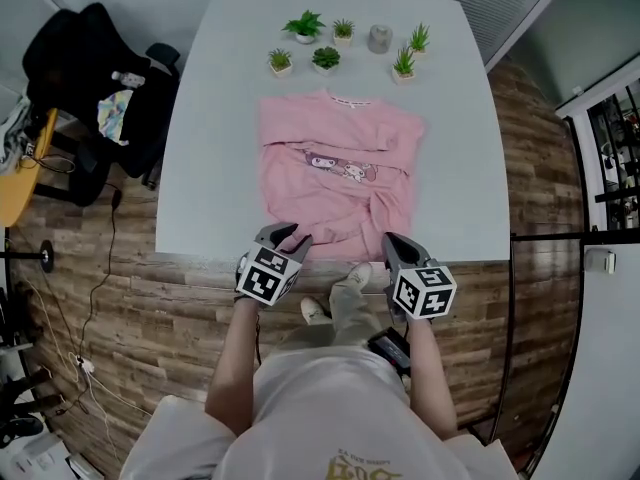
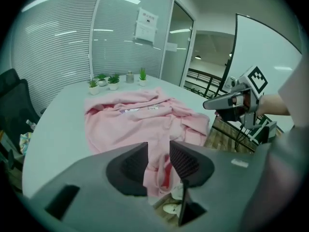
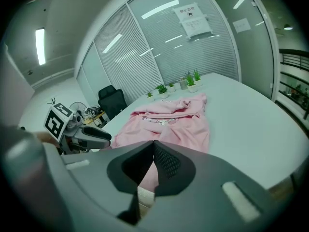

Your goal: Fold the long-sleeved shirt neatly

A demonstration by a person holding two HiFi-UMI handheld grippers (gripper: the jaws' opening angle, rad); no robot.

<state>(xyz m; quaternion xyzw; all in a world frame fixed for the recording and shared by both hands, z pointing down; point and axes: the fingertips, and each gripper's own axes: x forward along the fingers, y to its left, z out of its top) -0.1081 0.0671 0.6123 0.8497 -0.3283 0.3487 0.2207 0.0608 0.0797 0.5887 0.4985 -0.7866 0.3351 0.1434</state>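
The pink shirt (image 1: 340,183) is lying flat in the middle of the white table (image 1: 210,148). Its neck is pointing to the top of the head view. Both sleeves are lying folded in across the front. A small cartoon print (image 1: 340,165) is peeking out under them. The bottom edge of the shirt is reaching the near edge of the table, in the lower middle of the picture.

The left gripper (image 1: 287,236) is waiting at the lower left corner of the shirt. Its 2 jaws are standing a little apart. In the left gripper view the pink cloth is showing in the gap between them, but I cannot tell if they are touching it.

The right gripper (image 1: 392,240) is waiting at the lower right corner of the shirt. Its 2 jaws are pressing together at the tips. I cannot tell if any cloth is caught there.

5 little green plants (image 1: 304,26) and 1 gray cup (image 1: 380,38) are sitting in a bunch at the top of the table, well apart from the grippers. A black chair (image 1: 90,98) is standing at the upper left.
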